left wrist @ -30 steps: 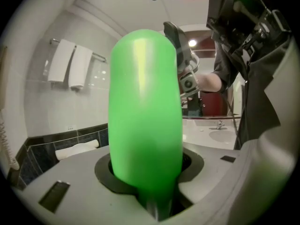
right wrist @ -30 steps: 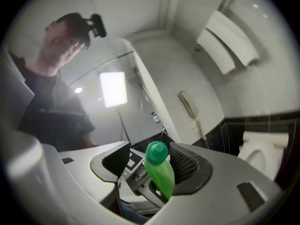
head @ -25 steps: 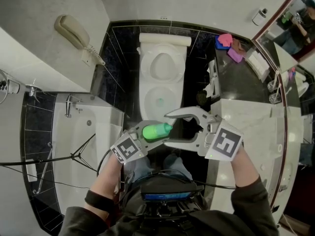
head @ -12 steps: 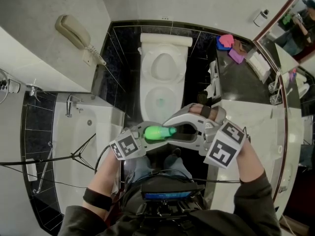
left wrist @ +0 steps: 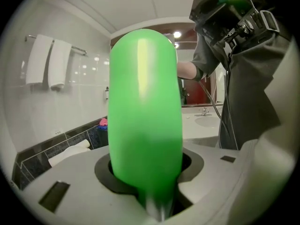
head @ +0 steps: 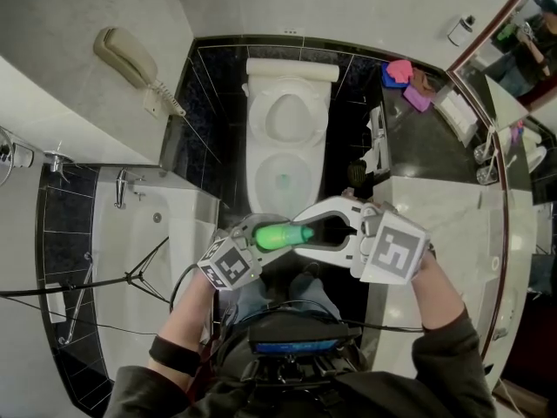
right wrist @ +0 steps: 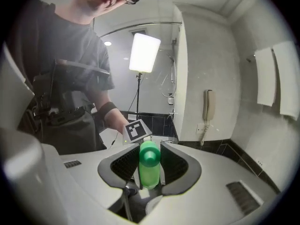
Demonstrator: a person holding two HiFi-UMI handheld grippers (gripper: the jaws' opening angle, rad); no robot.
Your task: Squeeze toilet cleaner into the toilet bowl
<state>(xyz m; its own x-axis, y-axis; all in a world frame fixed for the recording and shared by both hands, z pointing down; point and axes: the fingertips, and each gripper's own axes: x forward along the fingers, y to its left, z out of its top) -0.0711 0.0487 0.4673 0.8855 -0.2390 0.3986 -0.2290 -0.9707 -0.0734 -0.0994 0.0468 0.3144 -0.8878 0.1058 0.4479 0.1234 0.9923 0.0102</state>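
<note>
Two grippers are on my green cleaner bottle (head: pixel 280 234). My left gripper (head: pixel 263 234) clamps the fat body, its jaws standing partway apart around it. My right gripper (head: pixel 300 231) has just been closing its jaws, and the pads press the capped neck from both sides. The bottle lies roughly level in the air, cap toward my right, just in front of the toilet bowl (head: pixel 254 174).

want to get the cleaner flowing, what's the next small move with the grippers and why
Probably twist the cap off with the right gripper. Its jaws have just been closing and pinch the cap, while the left gripper holds the green bottle sideways near the toilet bowl; capped, it likely cannot squirt.
</note>
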